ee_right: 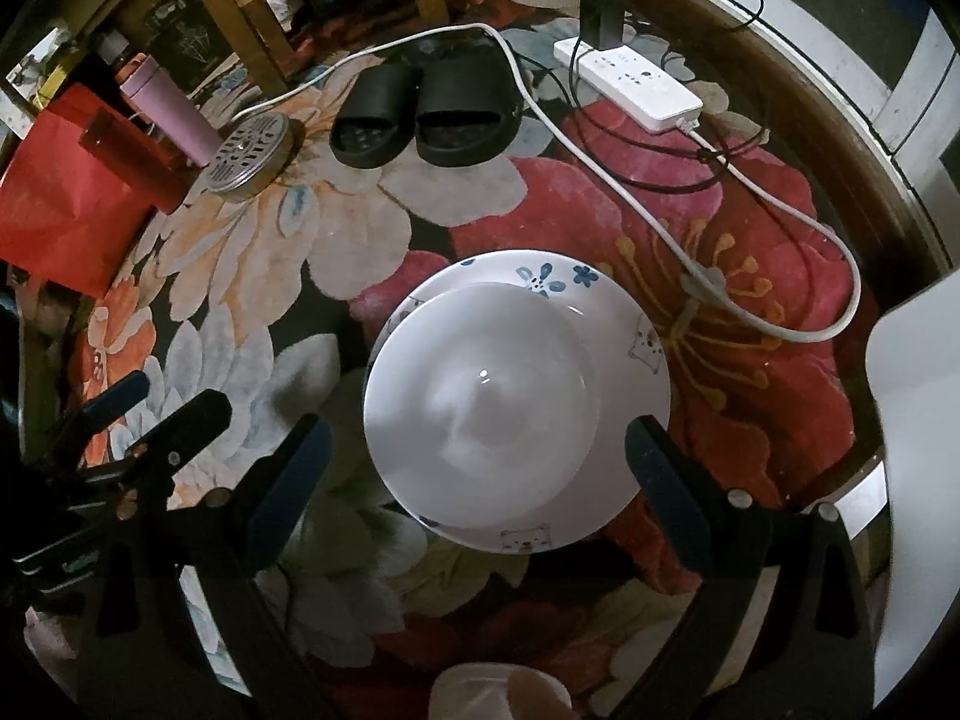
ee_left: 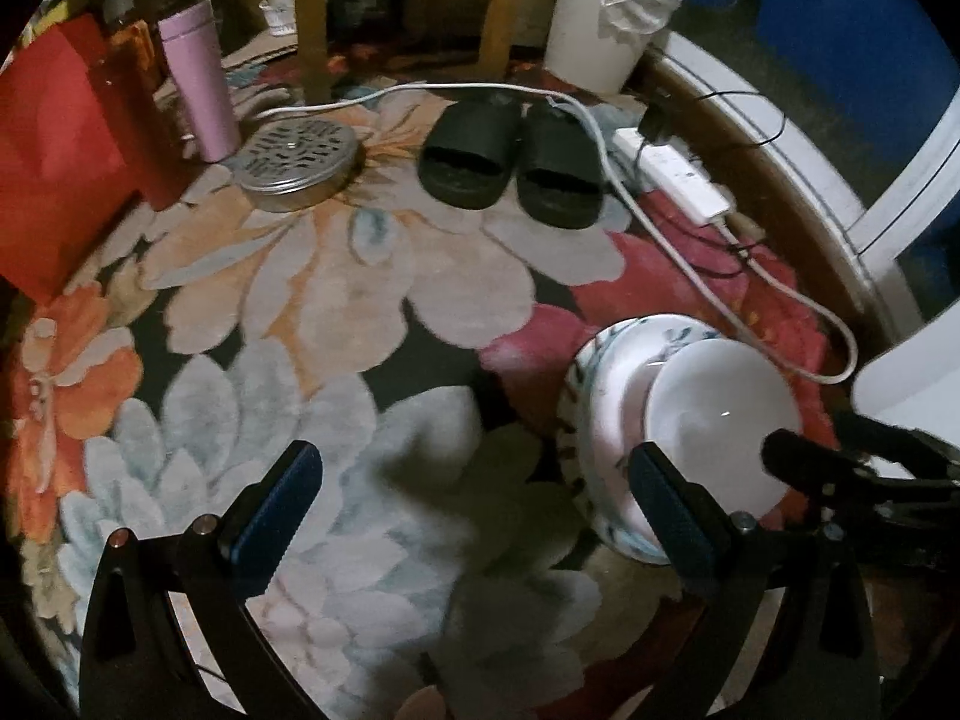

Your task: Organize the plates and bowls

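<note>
A plain white bowl (ee_right: 480, 408) sits inside a white plate (ee_right: 636, 354) with blue flower and cat prints, on a floral rug. My right gripper (ee_right: 480, 486) is open, its fingers spread on either side of the stack's near edge, holding nothing. In the left wrist view the same bowl (ee_left: 720, 414) and plate (ee_left: 606, 396) lie at the right. My left gripper (ee_left: 480, 510) is open over bare rug to the left of the stack, its right finger (ee_left: 672, 516) close beside the plate's rim. The left gripper's tips (ee_right: 150, 420) also show at the left of the right wrist view.
Black slippers (ee_right: 420, 120), a white power strip (ee_right: 630, 84) with a long cable (ee_right: 660, 222), a perforated metal tin (ee_right: 252, 156), a pink bottle (ee_right: 168, 114) and a red bag (ee_right: 66, 204) lie farther back. Wooden chair legs (ee_left: 312, 18) and a white bin (ee_left: 600, 30) stand behind.
</note>
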A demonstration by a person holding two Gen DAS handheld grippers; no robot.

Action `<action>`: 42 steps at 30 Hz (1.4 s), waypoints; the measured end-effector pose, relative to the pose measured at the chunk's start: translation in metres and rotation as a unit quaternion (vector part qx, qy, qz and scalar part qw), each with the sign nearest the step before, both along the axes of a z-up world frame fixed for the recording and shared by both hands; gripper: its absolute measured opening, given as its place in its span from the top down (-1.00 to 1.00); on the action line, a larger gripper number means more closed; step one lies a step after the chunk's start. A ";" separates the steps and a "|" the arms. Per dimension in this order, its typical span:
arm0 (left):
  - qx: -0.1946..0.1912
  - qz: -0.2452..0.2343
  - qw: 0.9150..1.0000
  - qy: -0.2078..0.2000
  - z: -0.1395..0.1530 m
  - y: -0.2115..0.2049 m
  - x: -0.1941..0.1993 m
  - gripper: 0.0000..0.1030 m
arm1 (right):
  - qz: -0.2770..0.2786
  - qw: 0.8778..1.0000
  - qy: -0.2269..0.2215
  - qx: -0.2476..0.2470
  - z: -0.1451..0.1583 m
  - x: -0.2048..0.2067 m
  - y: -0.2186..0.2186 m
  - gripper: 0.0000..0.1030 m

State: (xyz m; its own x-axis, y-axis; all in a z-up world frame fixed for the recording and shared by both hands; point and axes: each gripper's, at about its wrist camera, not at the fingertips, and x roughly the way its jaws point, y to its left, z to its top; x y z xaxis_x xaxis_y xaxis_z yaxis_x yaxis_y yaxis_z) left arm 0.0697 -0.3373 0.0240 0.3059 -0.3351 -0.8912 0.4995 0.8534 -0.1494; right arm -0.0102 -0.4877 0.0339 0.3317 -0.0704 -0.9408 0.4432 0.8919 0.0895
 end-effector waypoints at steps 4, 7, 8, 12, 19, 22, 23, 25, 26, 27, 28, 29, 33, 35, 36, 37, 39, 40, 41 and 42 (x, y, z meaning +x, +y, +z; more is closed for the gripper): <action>0.000 -0.010 1.000 -0.003 0.002 0.001 -0.004 -0.98 | 0.004 1.000 -0.006 0.005 0.001 -0.001 0.003 -0.91; 0.007 -0.012 1.000 -0.006 0.003 0.001 -0.007 -0.98 | 0.007 1.000 -0.010 0.007 0.002 -0.001 0.004 -0.91; 0.010 -0.012 1.000 -0.006 0.003 0.001 -0.008 -0.98 | 0.007 1.000 -0.012 0.009 0.002 -0.001 0.005 -0.91; 0.010 -0.012 1.000 0.005 0.000 0.002 -0.009 -0.98 | 0.010 1.000 -0.014 0.010 0.002 -0.002 0.006 -0.91; 0.007 -0.014 1.000 0.008 -0.002 0.004 -0.013 -0.98 | 0.013 1.000 -0.014 0.005 0.002 -0.003 0.008 -0.91; 0.006 -0.015 1.000 0.008 -0.002 0.005 -0.013 -0.98 | 0.014 1.000 -0.016 0.004 0.003 -0.004 0.011 -0.91; 0.006 -0.015 1.000 0.008 -0.002 0.005 -0.013 -0.98 | 0.015 1.000 -0.017 0.003 0.003 -0.005 0.012 -0.91; 0.006 -0.016 1.000 0.006 -0.001 0.005 -0.014 -0.98 | 0.016 1.000 -0.018 0.001 0.004 -0.006 0.013 -0.91; 0.005 -0.016 1.000 0.006 -0.001 0.006 -0.014 -0.98 | 0.015 1.000 -0.019 0.001 0.005 -0.006 0.013 -0.91; 0.004 -0.017 1.000 0.006 0.000 0.006 -0.014 -0.98 | 0.015 1.000 -0.019 0.000 0.005 -0.006 0.014 -0.91; 0.004 -0.017 1.000 0.005 0.000 0.006 -0.015 -0.98 | 0.016 1.000 -0.019 0.001 0.005 -0.006 0.013 -0.91; 0.003 -0.018 1.000 0.005 0.000 0.006 -0.015 -0.98 | 0.016 1.000 -0.020 0.001 0.005 -0.006 0.013 -0.91; 0.003 -0.017 1.000 0.005 0.000 0.006 -0.015 -0.98 | 0.018 1.000 -0.022 -0.003 0.008 -0.007 0.015 -0.91; 0.003 -0.016 1.000 0.007 0.000 0.006 -0.014 -0.98 | 0.020 1.000 -0.023 -0.004 0.008 -0.007 0.015 -0.91; 0.002 -0.016 1.000 0.006 0.001 0.006 -0.015 -0.98 | 0.021 0.999 -0.024 -0.004 0.009 -0.007 0.016 -0.91; 0.001 -0.016 1.000 0.007 0.001 0.007 -0.015 -0.98 | 0.021 0.999 -0.024 -0.004 0.009 -0.007 0.016 -0.91; 0.000 -0.015 1.000 0.008 0.001 0.007 -0.016 -0.98 | 0.022 0.999 -0.024 -0.005 0.009 -0.007 0.018 -0.91; -0.001 -0.015 1.000 0.008 0.001 0.007 -0.017 -0.98 | 0.023 0.999 -0.025 -0.005 0.009 -0.007 0.018 -0.91; 0.000 -0.015 1.000 0.007 0.001 0.008 -0.017 -0.98 | 0.024 0.999 -0.025 -0.005 0.009 -0.007 0.019 -0.91; 0.000 -0.015 1.000 0.007 0.001 0.008 -0.016 -0.98 | 0.025 0.999 -0.025 -0.005 0.009 -0.007 0.020 -0.91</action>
State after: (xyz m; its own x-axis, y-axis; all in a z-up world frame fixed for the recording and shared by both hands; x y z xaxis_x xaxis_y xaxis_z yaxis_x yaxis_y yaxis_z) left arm 0.0533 -0.3293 0.0253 0.2841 -0.3444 -0.8948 0.5222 0.8383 -0.1569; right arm -0.0168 -0.4678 0.0427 0.3823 -0.0627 -0.9219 0.3936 0.9137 0.1011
